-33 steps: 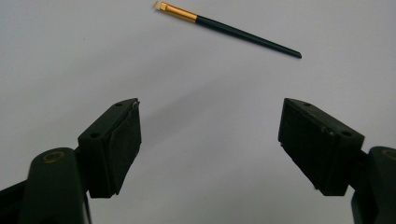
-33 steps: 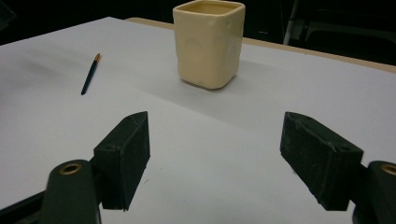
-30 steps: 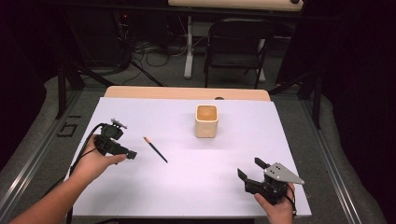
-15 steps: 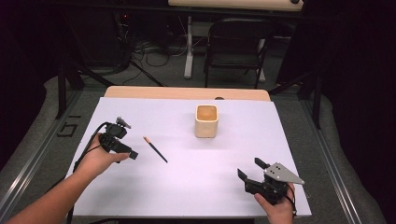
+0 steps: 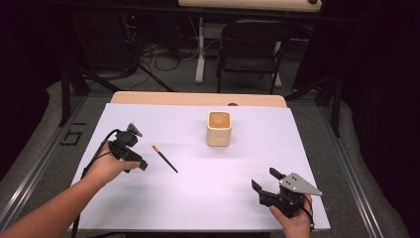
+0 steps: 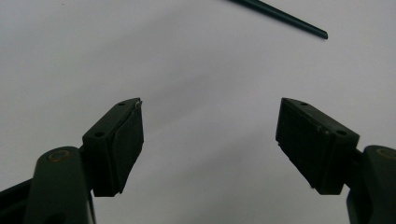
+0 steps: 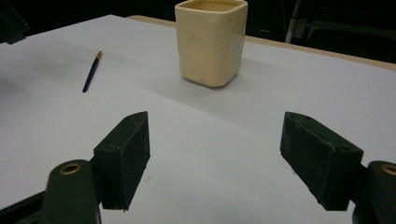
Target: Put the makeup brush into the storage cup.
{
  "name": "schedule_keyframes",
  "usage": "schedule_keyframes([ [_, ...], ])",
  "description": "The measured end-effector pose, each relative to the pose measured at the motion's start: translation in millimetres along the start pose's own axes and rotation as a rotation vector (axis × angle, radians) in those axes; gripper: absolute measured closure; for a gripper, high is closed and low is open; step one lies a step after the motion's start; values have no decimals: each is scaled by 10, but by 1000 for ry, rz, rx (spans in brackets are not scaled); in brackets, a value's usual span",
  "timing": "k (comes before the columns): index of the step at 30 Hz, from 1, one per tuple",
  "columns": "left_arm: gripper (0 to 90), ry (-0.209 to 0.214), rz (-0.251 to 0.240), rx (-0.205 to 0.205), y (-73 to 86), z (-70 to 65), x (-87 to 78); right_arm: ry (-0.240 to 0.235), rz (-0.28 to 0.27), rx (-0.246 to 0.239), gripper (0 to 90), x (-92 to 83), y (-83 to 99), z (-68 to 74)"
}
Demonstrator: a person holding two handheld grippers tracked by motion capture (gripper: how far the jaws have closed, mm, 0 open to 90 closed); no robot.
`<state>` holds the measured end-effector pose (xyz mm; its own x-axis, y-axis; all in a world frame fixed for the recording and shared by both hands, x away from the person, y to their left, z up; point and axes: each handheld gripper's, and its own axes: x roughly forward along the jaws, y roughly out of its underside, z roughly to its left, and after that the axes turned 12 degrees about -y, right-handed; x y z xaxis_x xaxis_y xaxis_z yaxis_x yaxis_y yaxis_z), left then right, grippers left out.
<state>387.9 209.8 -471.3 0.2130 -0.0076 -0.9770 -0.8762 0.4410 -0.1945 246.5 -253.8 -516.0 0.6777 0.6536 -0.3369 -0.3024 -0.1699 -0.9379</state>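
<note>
Lying flat on the white bench (image 5: 198, 198), the pencil (image 5: 164, 158) sits just beside the left tool (image 5: 132, 157), which hangs released with its jaws spread wide. The cream cup (image 5: 219, 128) stands upright, well apart toward the far edge. The right tool (image 5: 263, 186), also released, rests near the front corner. A slim pencil can roll or skid if one jaw touches first, and a shallow pinch may let it pivot and slip out.
</note>
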Motion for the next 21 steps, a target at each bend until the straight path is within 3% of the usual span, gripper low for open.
schedule_keyframes([
  [12, 240, 30, 42, -37, -105, -72, 100, -1, -4, 3, 243, -1, 3, -6],
  [21, 245, 26, 54, -54, -213, -105, 148, -3, 11, 2, 243, -3, 4, -6],
])
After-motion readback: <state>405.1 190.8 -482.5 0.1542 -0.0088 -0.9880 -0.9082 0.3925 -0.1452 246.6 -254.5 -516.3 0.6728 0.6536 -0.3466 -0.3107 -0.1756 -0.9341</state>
